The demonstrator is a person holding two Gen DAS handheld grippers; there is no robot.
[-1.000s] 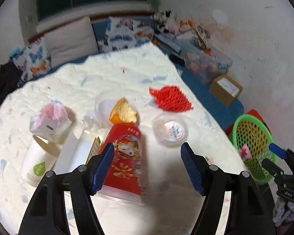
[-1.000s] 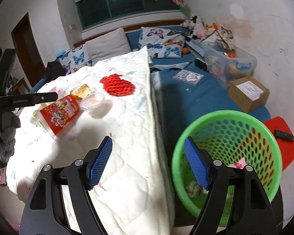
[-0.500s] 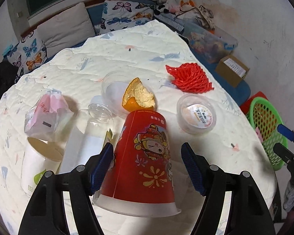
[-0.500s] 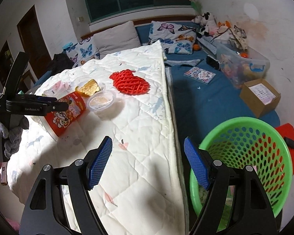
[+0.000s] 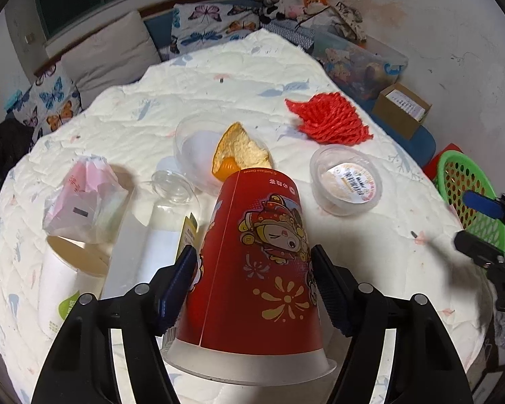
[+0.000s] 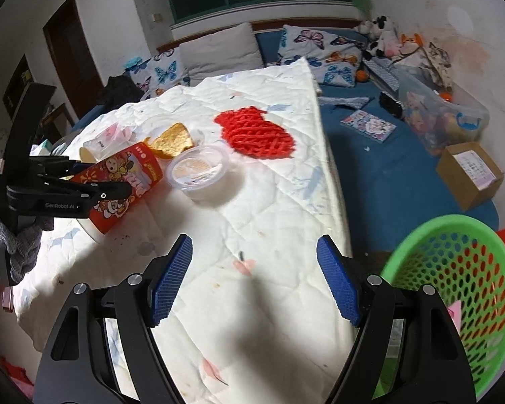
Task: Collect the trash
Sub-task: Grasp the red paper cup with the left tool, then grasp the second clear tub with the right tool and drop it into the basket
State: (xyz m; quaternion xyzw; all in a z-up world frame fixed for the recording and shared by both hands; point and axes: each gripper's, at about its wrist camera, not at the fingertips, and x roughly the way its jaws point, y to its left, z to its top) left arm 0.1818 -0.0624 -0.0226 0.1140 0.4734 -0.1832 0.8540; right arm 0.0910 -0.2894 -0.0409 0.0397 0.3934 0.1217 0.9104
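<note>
A red paper cup (image 5: 266, 235) with a cartoon print lies on its side on the white quilt (image 5: 239, 94), rim toward me. My left gripper (image 5: 252, 282) straddles it. The jaws are closing and the blue pads (image 5: 178, 279) touch both of its sides. The right wrist view shows that cup (image 6: 124, 171) with the left gripper (image 6: 84, 181) around it. My right gripper (image 6: 254, 282) stands open over the quilt's near corner, nothing between its fingers. A green mesh basket (image 6: 454, 232) stands on the floor to its right.
Around the cup lie a lidded plastic tub (image 5: 346, 178), red foam netting (image 5: 330, 118), a fruit peel (image 5: 242, 155), a clear bottle (image 5: 165, 222), a white paper cup (image 5: 67, 279) and a pink wrapper (image 5: 84, 198). A cardboard box (image 6: 468, 171) sits on the blue mat.
My left gripper has sunk and come in around the red cup, which was ahead of its tips. My right gripper has swung left from above the green basket to over the quilt.
</note>
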